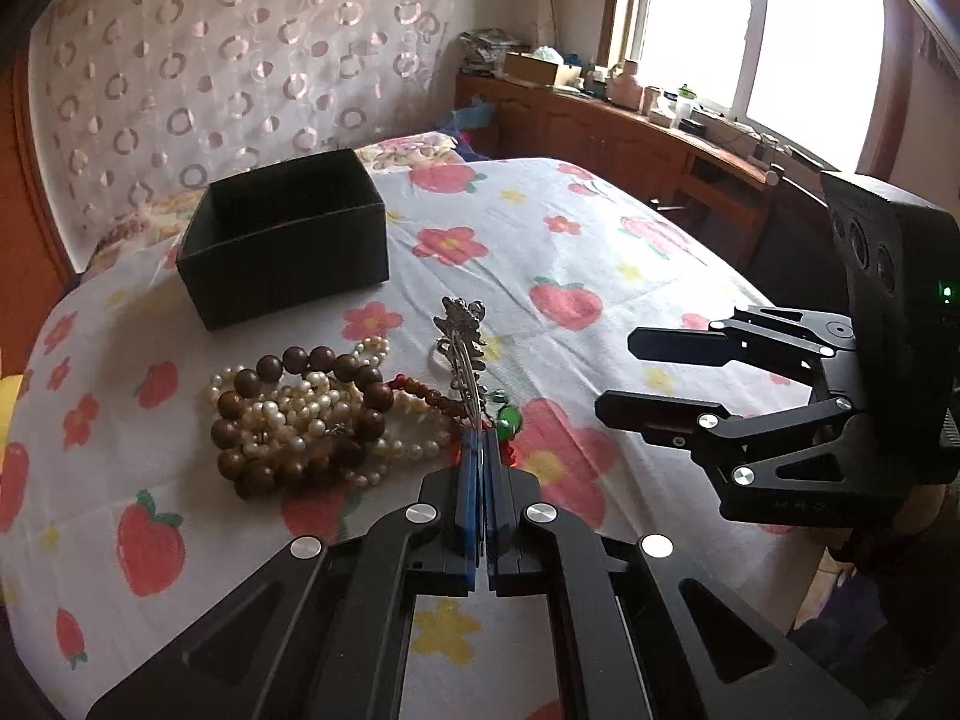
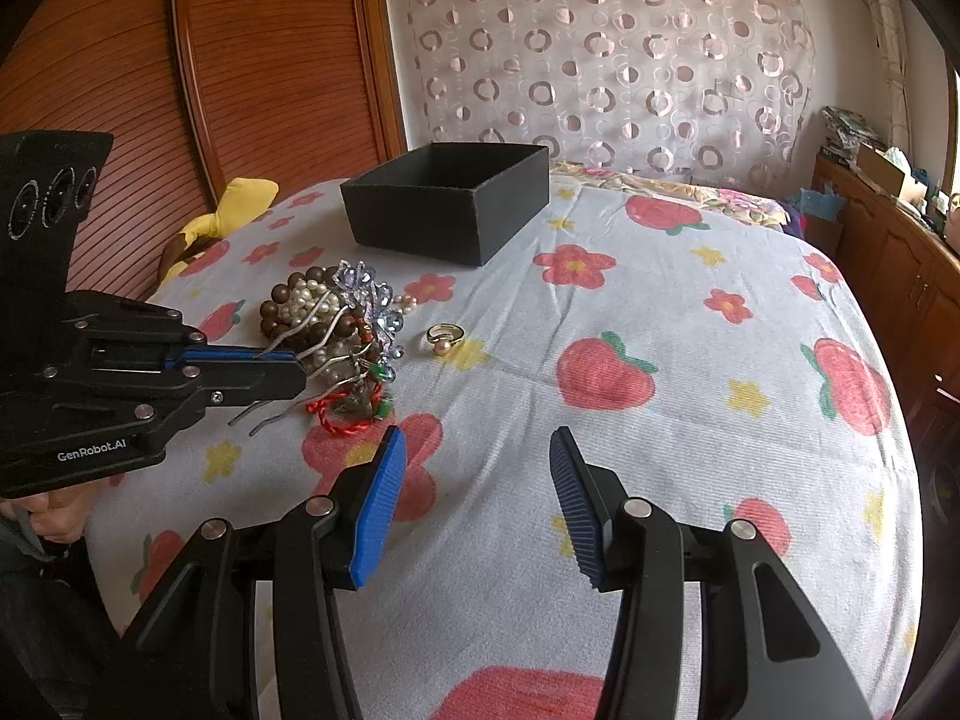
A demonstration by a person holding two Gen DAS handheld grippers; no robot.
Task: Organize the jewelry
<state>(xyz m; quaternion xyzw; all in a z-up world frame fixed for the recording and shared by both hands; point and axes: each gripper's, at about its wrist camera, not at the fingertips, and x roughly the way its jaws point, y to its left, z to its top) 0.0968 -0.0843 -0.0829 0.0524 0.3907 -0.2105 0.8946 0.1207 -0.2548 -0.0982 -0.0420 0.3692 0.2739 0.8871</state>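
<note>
My left gripper (image 1: 480,450) is shut on the metal prongs of a silver hair comb (image 1: 462,348) with blue crystal flowers (image 2: 372,306), held just above the jewelry pile. The pile holds pearl strands (image 1: 294,414), a brown wooden bead bracelet (image 1: 240,396), a red cord (image 2: 330,420) and a green bead (image 1: 510,417). A gold ring (image 2: 445,336) lies apart on the cloth, right of the pile. An open, empty-looking black box (image 1: 288,240) stands behind the pile. My right gripper (image 2: 474,480) is open and empty over the cloth, right of the pile.
The floral bedspread (image 2: 660,420) covers the bed. A wooden cabinet (image 1: 600,126) with clutter runs under the window at the right. A wooden headboard (image 2: 240,60) and a yellow object (image 2: 240,198) sit at the left of the right wrist view.
</note>
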